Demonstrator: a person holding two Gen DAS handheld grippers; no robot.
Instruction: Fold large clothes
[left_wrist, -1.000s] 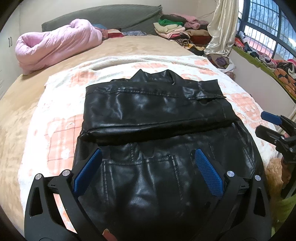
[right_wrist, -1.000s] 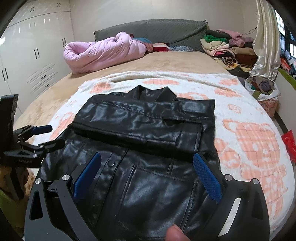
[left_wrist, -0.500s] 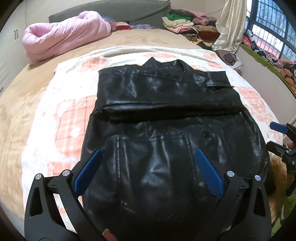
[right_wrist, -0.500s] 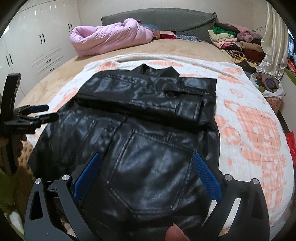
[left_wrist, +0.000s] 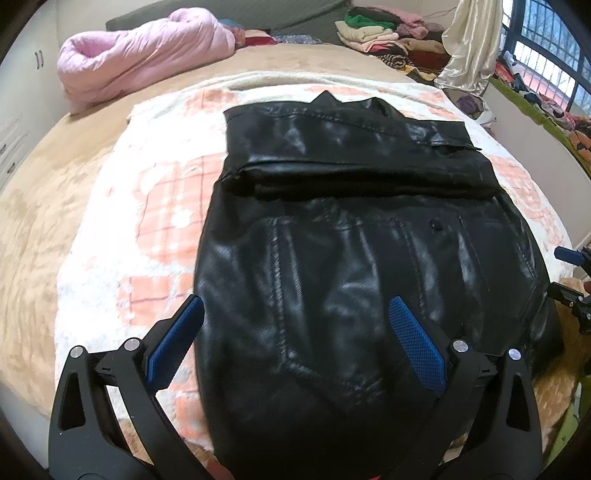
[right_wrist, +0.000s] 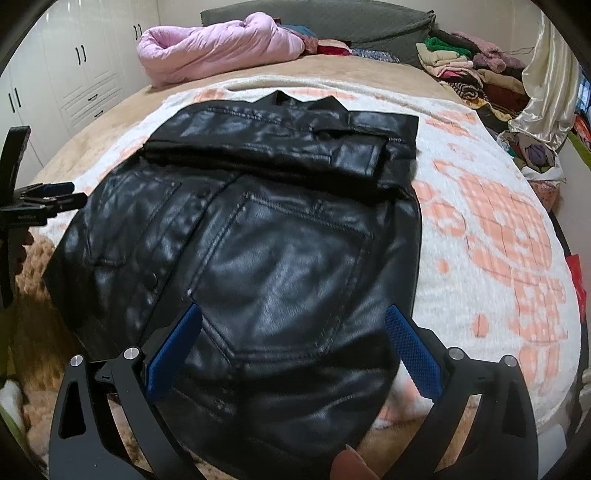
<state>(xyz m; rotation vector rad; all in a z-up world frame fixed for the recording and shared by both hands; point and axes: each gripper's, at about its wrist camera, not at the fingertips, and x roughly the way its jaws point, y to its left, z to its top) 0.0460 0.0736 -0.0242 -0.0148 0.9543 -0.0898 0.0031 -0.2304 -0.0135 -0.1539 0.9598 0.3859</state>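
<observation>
A black leather jacket (left_wrist: 351, 240) lies flat on a white and orange blanket (left_wrist: 155, 206) on the bed, its sleeves folded across the upper part. It fills the right wrist view too (right_wrist: 266, 229). My left gripper (left_wrist: 295, 314) is open and empty, hovering over the jacket's near left hem. My right gripper (right_wrist: 293, 319) is open and empty over the near right hem. Each gripper shows at the edge of the other's view: the right one (left_wrist: 572, 273), the left one (right_wrist: 44, 199).
A pink duvet (left_wrist: 147, 70) lies rolled at the head of the bed. Piles of folded clothes (left_wrist: 388, 40) sit at the back right by a curtain (left_wrist: 469, 55). White wardrobes (right_wrist: 74, 74) stand on the left. The bed's near edge runs under both grippers.
Both grippers have drawn back toward the near hem and risen, so more of the jacket shows. The jacket itself has not moved. Both stay open.
</observation>
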